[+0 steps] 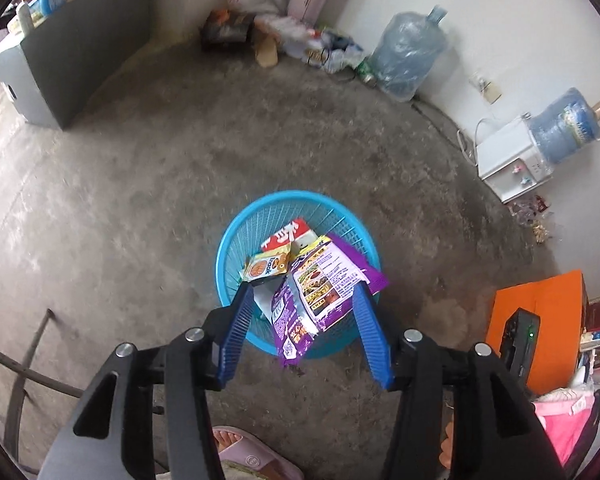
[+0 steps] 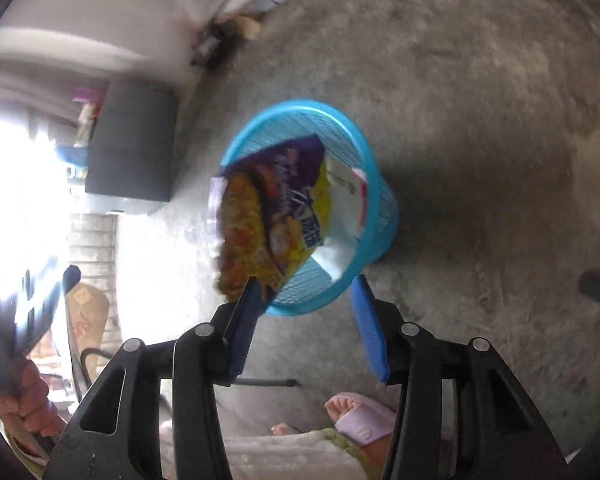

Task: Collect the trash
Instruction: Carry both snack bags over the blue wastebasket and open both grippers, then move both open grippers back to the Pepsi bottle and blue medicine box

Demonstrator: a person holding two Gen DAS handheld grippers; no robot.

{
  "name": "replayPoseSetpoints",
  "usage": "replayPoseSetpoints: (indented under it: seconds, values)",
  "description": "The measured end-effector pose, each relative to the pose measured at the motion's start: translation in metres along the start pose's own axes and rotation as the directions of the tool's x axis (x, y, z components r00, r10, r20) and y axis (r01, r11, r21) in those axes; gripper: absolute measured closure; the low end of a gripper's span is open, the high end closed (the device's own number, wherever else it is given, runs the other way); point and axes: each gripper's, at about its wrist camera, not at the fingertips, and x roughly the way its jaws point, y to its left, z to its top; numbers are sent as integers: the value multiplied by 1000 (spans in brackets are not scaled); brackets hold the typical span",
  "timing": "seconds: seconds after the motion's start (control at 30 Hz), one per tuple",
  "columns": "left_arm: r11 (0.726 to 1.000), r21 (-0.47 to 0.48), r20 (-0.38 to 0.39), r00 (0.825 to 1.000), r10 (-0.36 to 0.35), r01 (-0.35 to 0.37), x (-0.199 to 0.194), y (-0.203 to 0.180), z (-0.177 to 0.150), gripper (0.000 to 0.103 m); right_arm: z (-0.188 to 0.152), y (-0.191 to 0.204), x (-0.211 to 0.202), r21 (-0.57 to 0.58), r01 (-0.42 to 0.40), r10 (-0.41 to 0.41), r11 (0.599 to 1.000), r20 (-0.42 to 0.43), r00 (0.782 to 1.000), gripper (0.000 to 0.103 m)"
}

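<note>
A blue mesh basket [image 1: 296, 193] stands on the concrete floor and holds several wrappers. A purple snack bag [image 1: 320, 280] hangs over its near rim, beside a small yellow snack packet [image 1: 266, 266] and a red-and-white packet [image 1: 290, 234]. My left gripper [image 1: 303, 287] is open above the near rim, with the purple bag loose between its blue fingers. In the right wrist view the basket [image 2: 382, 216] holds a blurred purple-and-yellow bag [image 2: 268, 216] leaning over the rim. My right gripper [image 2: 305, 279] stands open just short of it, its pads not pressing on the bag.
Litter is heaped in the far corner [image 1: 292, 36]. Water jugs [image 1: 410, 56], a white dispenser [image 1: 512, 160] and an orange box [image 1: 540, 312] line the right wall. A grey cabinet [image 1: 72, 60] stands left. The person's slippered foot [image 2: 360, 420] is close below.
</note>
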Motion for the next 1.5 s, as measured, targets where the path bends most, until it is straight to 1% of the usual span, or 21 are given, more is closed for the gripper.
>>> replayPoseSetpoints:
  seconds: [0.13, 0.2, 0.3, 0.37, 0.47, 0.53, 0.6, 0.63, 0.67, 0.7, 0.77, 0.8, 0.83, 0.9, 1.0, 1.1, 1.17, 1.23, 1.3, 1.4, 1.5]
  values:
    - [1000, 0, 51, 999, -1, 2, -42, -4, -5, 53, -2, 26, -7, -62, -41, 43, 997, 26, 999, 56]
    - [1000, 6, 72, 997, 8, -9, -67, -4, -12, 51, -3, 36, -8, -74, -72, 74, 995, 28, 997, 54]
    - [999, 22, 124, 992, 27, -29, -114, 0, -27, 47, -8, 59, -7, -136, -117, 120, 984, 15, 993, 50]
    - [999, 18, 156, 987, 41, -45, -141, 7, -37, 43, -9, 75, 6, -171, -98, 98, 980, -5, 995, 49]
    - [998, -25, 204, 977, 55, -51, -187, 26, -58, 41, -11, 98, 24, -222, -29, 27, 975, -15, 1000, 49]
    - [996, -60, 241, 968, 76, -63, -216, 44, -75, 40, -9, 107, 38, -221, 27, -38, 975, -45, 998, 51]
    - [991, -102, 279, 954, 108, -83, -244, 65, -96, 39, -3, 107, 48, -190, 118, -130, 975, -52, 990, 52]
    - [988, -124, 291, 948, 125, -92, -254, 74, -106, 39, 2, 99, 58, -159, 182, -192, 970, -47, 980, 55]
    - [984, -147, 299, 944, 138, -97, -263, 83, -116, 39, 6, 92, 67, -126, 211, -219, 969, -54, 974, 58]
    - [980, -171, 307, 940, 150, -100, -272, 93, -128, 39, 11, 82, 74, -86, 222, -229, 971, -71, 971, 63]
    - [970, -220, 320, 931, 174, -105, -289, 111, -150, 39, 22, 62, 88, -13, 202, -202, 979, -108, 973, 76]
    - [964, -243, 328, 926, 188, -110, -297, 118, -160, 39, 26, 54, 92, 8, 179, -177, 984, -120, 977, 92]
    - [957, -266, 338, 919, 205, -116, -305, 126, -171, 39, 31, 46, 95, 20, 166, -162, 986, -127, 979, 97]
    - [939, -319, 357, 902, 242, -126, -319, 140, -191, 39, 38, 34, 92, 28, 179, -175, 983, -102, 979, 102]
    - [917, -377, 378, 882, 280, -130, -337, 158, -215, 39, 47, 17, 86, -10, 234, -234, 972, -61, 970, 102]
    - [892, -426, 387, 860, 332, -153, -348, 172, -233, 39, 58, 3, 83, -83, 336, -339, 938, -28, 940, 102]
    - [875, -455, 384, 850, 360, -166, -353, 183, -243, 39, 63, 1, 87, -148, 392, -399, 908, -16, 917, 102]
    - [859, -485, 375, 850, 371, -162, -355, 194, -249, 39, 66, 4, 99, -229, 445, -458, 866, -3, 889, 102]
    - [845, -511, 363, 851, 378, -157, -355, 202, -253, 39, 67, 12, 112, -304, 465, -490, 832, -9, 872, 103]
    - [834, -527, 352, 851, 390, -164, -356, 207, -257, 39, 63, 24, 136, -410, 477, -537, 778, -38, 843, 103]
    - [829, -532, 343, 850, 399, -174, -354, 208, -255, 39, 60, 25, 163, -485, 511, -609, 710, -58, 791, 103]
